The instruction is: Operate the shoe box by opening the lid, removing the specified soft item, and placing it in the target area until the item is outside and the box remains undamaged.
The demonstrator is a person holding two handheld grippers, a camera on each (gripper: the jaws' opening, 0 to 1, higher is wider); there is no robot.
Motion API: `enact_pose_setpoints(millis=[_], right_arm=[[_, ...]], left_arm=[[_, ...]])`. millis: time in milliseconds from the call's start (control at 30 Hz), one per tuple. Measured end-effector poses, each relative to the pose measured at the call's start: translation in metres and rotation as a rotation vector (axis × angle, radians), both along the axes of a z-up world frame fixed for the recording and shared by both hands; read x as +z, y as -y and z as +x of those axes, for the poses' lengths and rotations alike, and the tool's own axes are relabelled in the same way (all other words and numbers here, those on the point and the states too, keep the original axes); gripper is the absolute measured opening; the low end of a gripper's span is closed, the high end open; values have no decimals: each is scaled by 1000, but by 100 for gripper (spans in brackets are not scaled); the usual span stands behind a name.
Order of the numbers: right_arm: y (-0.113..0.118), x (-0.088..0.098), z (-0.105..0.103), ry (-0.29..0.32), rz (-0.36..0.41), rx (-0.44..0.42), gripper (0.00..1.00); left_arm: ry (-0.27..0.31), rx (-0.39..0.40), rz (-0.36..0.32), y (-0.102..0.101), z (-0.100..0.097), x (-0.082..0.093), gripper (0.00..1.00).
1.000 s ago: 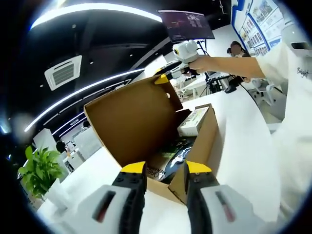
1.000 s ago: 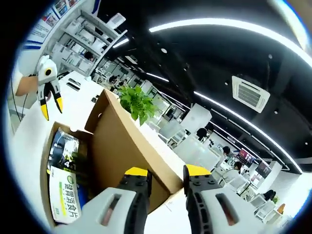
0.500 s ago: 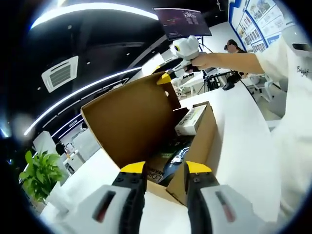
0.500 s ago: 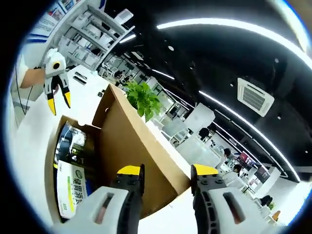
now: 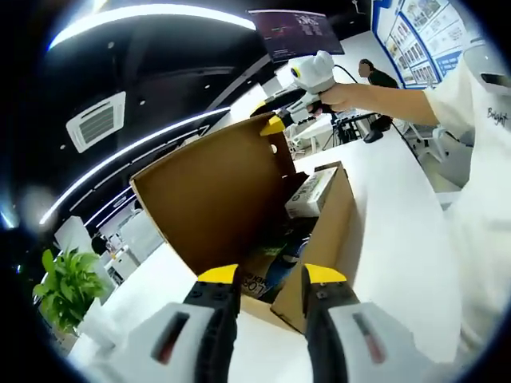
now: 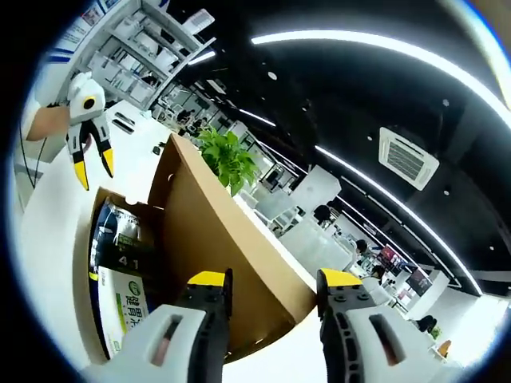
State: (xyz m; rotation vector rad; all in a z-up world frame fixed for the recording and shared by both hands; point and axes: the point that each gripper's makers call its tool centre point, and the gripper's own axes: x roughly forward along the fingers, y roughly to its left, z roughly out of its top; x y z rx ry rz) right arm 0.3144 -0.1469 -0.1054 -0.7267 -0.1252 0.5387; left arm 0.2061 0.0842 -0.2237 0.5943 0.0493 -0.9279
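Cardboard makes up the brown shoe box (image 5: 319,231), which sits on the smooth white worktop (image 5: 399,239) with its flat lid (image 5: 215,199) standing up. Its long side runs away from the left tool (image 5: 270,275). Flat packets (image 6: 120,279) lie inside. Both the left tool and the right tool (image 6: 267,279) have jaws apart, gripping nothing.

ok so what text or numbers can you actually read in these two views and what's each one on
"41": on the dark packet inside the shoe box.
Green and white carton in the box: Chinese characters, too distorted to read reliably.
Person's white sleeve: cursive word, too small to read.
Wall posters and hanging screen: too blurred.
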Motion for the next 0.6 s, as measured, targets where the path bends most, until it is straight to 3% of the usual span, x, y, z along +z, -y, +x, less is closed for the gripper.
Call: enact_pose_setpoints(millis=[133, 267, 333, 433, 600], right_arm=[[-1, 0, -10, 8, 43, 16, 36], [1, -1, -16, -6, 1, 9, 34], [4, -4, -18, -77, -35, 11, 34], [8, -4, -23, -165, -11, 17, 35], [15, -2, -26, -201, 45, 47, 33]], left_arm=[[7, 8, -38, -2, -2, 5, 31], [3, 8, -60, 0, -2, 6, 30], [2, 6, -54, 2, -3, 4, 30], [3, 0, -44, 5, -8, 3, 31], [11, 3, -46, 5, -7, 5, 31]])
